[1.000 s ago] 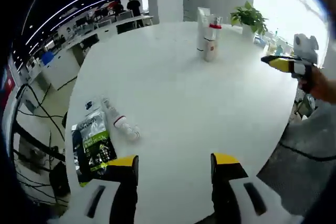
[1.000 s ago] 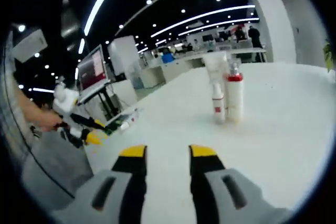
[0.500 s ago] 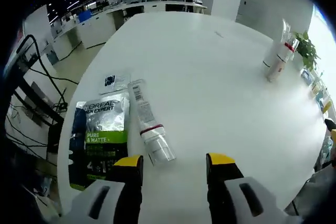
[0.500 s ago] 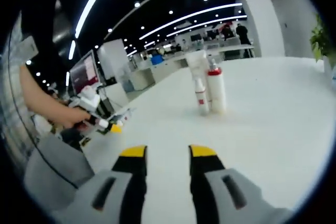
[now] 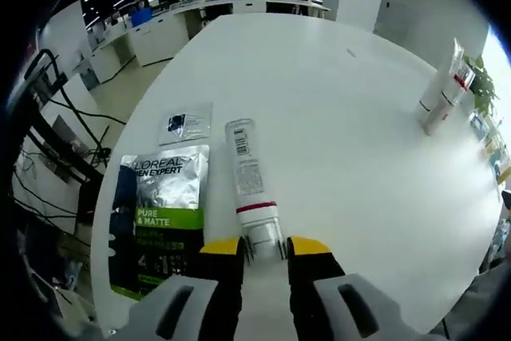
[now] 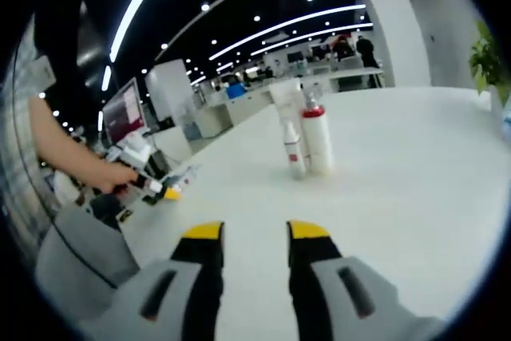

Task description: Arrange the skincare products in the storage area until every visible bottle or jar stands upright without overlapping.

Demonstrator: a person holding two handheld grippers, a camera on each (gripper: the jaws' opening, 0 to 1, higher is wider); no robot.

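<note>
1. left gripper (image 5: 263, 247) clenched on the clear cap end of the lying white tube (image 5: 251, 189) (beside the l'oreal pouch (image 5: 159, 213)).
2. right gripper (image 6: 252, 233) parted, grasping nothing; two upright bottles (image 6: 307, 140) stand touching on the white table (image 6: 415, 165).

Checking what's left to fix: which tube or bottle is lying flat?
The white tube with the red band, lying by the left claw. The far bottles stand upright.

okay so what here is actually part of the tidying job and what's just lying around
Job:
- lying tube, its cap between the left tongs
- upright bottles across the table

Lying about:
- green-and-silver pouch
- small sachet
- potted plant
</note>
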